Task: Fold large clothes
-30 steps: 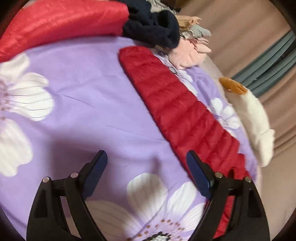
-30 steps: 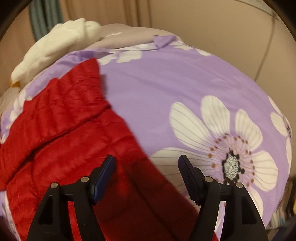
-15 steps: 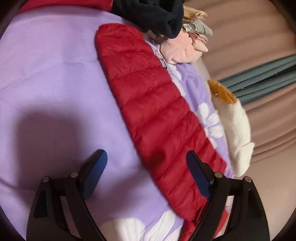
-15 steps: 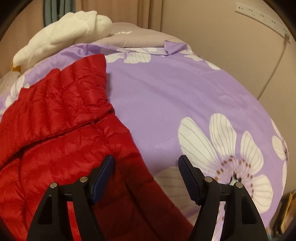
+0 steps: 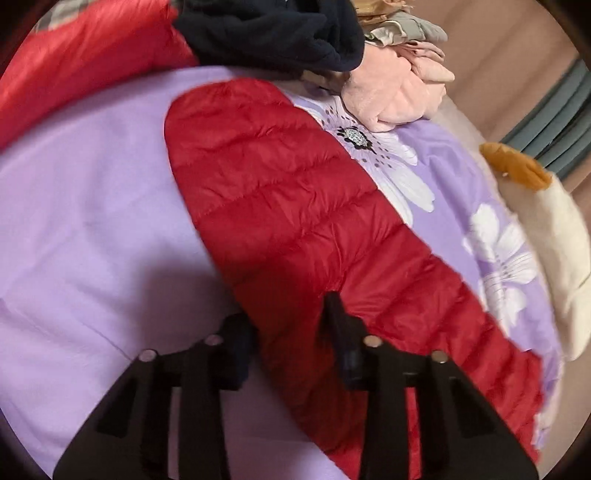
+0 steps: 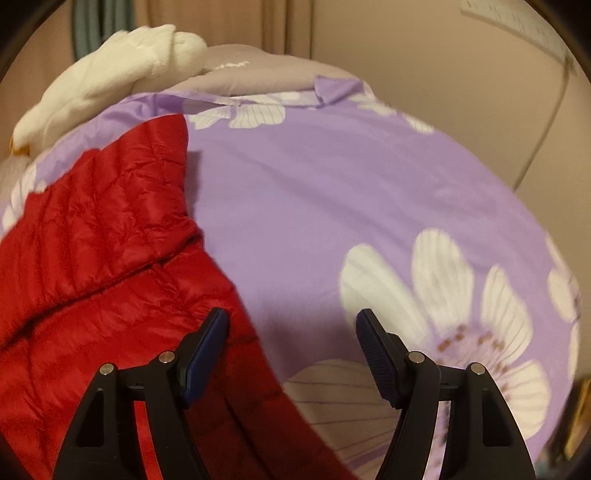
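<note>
A glossy red quilted puffer jacket (image 5: 295, 206) lies on my lilac, white-flowered bedsheet (image 5: 85, 206), one long channel-stitched sleeve stretched diagonally. My left tongs (image 5: 288, 325), angled down, are closing with the sleeve's puffy edge between them (a blurred view). My right tongs (image 6: 291, 343) hover wide over the jacket's hem, holding nothing.

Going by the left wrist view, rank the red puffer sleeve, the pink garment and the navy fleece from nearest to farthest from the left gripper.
1. Red puffer sleeve: between the closing fingers of the left gripper.
2. Pink garment: beyond the sleeve's far end, to the right.
3. Navy fleece: top of the pile, about as far; too close to call.
</note>
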`<state>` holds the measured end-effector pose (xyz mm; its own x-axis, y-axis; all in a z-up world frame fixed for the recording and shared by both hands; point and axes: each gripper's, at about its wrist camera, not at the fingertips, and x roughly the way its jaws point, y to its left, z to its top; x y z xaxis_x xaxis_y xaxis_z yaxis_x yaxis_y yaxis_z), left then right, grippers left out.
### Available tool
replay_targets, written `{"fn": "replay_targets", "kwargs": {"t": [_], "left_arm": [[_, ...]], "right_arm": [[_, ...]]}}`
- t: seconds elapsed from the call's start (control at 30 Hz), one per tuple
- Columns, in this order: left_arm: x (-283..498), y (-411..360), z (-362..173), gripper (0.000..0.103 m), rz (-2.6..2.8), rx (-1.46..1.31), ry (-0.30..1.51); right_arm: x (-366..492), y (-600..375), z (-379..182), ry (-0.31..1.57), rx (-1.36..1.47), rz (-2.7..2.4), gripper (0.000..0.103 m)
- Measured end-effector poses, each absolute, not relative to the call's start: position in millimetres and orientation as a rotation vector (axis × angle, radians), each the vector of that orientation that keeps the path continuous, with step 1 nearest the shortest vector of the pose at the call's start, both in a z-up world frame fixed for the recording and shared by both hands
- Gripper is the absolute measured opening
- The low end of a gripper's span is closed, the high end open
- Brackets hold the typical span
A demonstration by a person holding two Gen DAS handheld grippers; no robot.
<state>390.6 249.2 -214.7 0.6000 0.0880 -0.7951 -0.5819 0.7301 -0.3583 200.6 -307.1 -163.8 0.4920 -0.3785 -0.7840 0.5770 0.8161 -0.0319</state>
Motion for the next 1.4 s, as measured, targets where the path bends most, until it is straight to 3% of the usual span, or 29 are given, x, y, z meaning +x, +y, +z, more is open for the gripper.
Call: {"fn": "replay_targets", "kwargs": {"t": [0.03, 0.1, 0.4, 0.57, 0.7, 0.87, 1.0, 1.1, 1.2, 1.27, 1.33, 1.4], "left_arm": [[389.5, 247.0, -213.0, 0.020, 0.438, -0.634, 0.850], [384.3, 242.2, -207.0, 0.013, 0.464, -0.618, 0.858], [350.4, 152.4, -98.7, 0.011, 0.434, -0.282, 0.639], [332.5, 98.2, -71.0, 0.011, 0.293, -0.314, 0.629], [314.2, 19.2, -54.0, 0.011, 0.214, -0.169, 0.577], [295.3, -86.5, -57.6, 0.015, -0.015, -0.093, 0.606], [300.9, -141.5, -103.6, 0.016, -0.143, -0.149, 0.765], [306.7, -163.9, -137.7, 0.034, -0.185, -0.098, 0.922], [300.2, -150.3, -146.2, 0.035, -0.119, -0.086, 0.936], [287.2, -136.7, -137.6, 0.049, -0.039, -0.064, 0.866], [270.6, -119.5, -124.0, 0.073, 0.006, -0.018, 0.792], [247.1, -101.3, -112.5, 0.079, 0.024, 0.044, 0.725]], "right_arm": [[199.7, -308.6, -163.0, 0.878, 0.237, -0.618, 0.071], [198.7, -313.2, -163.5, 0.881, 0.229, -0.653, 0.071], [178.3, -336.5, -152.4, 0.844, 0.332, -0.654, 0.071], [160.5, -345.0, -143.9, 0.796, 0.342, -0.720, 0.071], [148.3, -358.6, -145.0, 0.814, 0.469, -0.604, 0.071], [136.2, -369.8, -148.6, 0.808, 0.568, -0.582, 0.071], [138.2, -369.5, -155.9, 0.847, 0.595, -0.566, 0.071], [138.3, -368.9, -155.7, 0.844, 0.612, -0.523, 0.071], [137.6, -369.6, -156.3, 0.844, 0.612, -0.545, 0.071], [140.0, -371.9, -157.4, 0.853, 0.623, -0.559, 0.071], [140.1, -370.4, -157.8, 0.845, 0.660, -0.535, 0.071], [140.9, -366.0, -157.4, 0.844, 0.696, -0.509, 0.071]]}}
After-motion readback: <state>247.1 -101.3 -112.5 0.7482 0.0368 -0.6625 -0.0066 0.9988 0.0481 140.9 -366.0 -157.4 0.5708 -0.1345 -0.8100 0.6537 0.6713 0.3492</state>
